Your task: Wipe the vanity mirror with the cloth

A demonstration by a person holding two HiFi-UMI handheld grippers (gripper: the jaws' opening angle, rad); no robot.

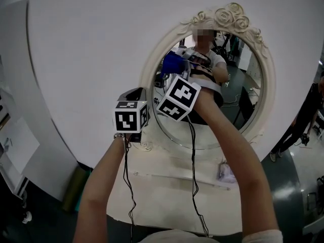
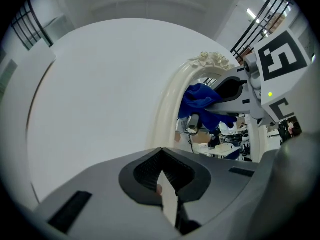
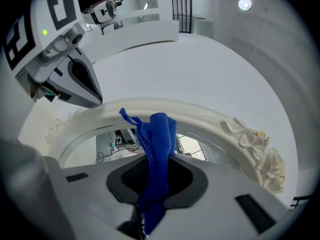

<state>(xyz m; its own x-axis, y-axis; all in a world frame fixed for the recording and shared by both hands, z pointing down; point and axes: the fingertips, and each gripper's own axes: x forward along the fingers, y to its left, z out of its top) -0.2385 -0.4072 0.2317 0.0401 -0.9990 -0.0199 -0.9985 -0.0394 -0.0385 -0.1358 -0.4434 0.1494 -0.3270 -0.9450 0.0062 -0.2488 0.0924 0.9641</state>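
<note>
The cloth (image 3: 159,134) is blue and bunched up. The right claw (image 3: 152,179) squeezes tight on it, up at the top left of the round vanity mirror (image 1: 243,90). The left claw (image 2: 162,179) is closed, low beside the mirror's white frame.

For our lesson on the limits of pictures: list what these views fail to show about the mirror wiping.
- Right gripper view: the mirror's lower glass, behind the right hand-held gripper and cloth.
- Head view: that gripper's jaws, behind its marker cube.
- Head view: item on the vanity, too small to identify.
</note>
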